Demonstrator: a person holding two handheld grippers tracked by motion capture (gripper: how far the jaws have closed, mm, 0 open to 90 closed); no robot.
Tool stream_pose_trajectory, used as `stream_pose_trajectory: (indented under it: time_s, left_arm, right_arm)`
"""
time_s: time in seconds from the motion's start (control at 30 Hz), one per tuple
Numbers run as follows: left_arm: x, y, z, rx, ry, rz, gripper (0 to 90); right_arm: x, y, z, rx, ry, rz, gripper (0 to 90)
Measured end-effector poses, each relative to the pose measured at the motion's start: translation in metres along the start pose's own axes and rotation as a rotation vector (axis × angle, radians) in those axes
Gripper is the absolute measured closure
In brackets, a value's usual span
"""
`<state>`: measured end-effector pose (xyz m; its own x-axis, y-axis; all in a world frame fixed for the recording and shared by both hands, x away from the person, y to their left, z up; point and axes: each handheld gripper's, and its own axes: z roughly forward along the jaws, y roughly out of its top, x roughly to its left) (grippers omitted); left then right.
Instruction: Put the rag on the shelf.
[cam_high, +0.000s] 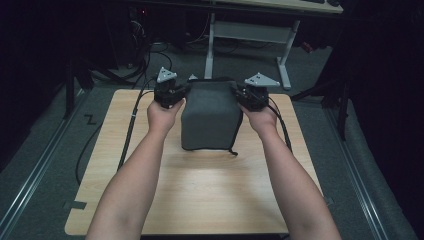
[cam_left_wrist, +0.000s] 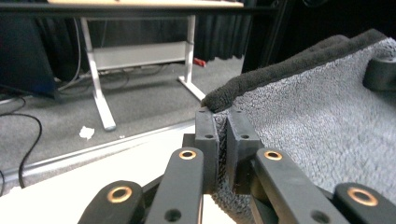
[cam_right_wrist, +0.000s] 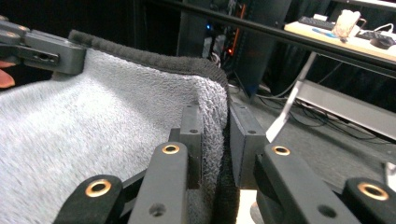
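Observation:
A dark grey towel (cam_high: 209, 117) hangs lifted over the far middle of the wooden table (cam_high: 200, 192), its lower edge resting on the tabletop. My left gripper (cam_high: 181, 93) is shut on the towel's upper left corner, and my right gripper (cam_high: 239, 93) is shut on its upper right corner. In the left gripper view the two jaws of the left gripper (cam_left_wrist: 223, 128) pinch the fluffy towel (cam_left_wrist: 317, 126) at its dark hem. In the right gripper view the right gripper (cam_right_wrist: 215, 128) clamps the towel's (cam_right_wrist: 93, 121) edge, and the other gripper (cam_right_wrist: 46, 51) shows at the far corner.
Black cables (cam_high: 131, 125) trail off the table's left side to the carpeted floor. A white-legged desk (cam_high: 250, 35) stands beyond the table. Metal floor rails (cam_high: 35, 175) run along both sides. The near half of the tabletop lies under the person's forearms (cam_high: 135, 185).

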<state>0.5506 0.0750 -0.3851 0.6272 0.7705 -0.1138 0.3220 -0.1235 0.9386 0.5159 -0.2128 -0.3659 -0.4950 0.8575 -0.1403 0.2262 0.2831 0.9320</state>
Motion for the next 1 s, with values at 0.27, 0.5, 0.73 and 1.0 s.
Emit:
stream_pose_trajectory:
  time_s: [0.27,0.5,0.73,1.0]
  left_arm:
    - [0.002,-0.024,0.006,0.052,-0.024,-0.047,85.2]
    - [0.001,-0.04,0.007,0.09,-0.051,-0.063,85.4]
    - [0.005,-0.055,0.009,0.109,-0.069,-0.105,85.4]
    - [0.006,-0.071,0.013,0.142,-0.091,-0.139,85.4]
  right_arm:
    - [-0.001,-0.02,0.008,0.038,0.002,0.065,78.0]
    - [-0.002,-0.029,0.009,0.065,0.012,0.079,78.3]
    - [-0.004,-0.041,0.015,0.091,0.045,0.119,78.0]
    - [-0.006,-0.055,0.021,0.125,0.071,0.178,77.6]
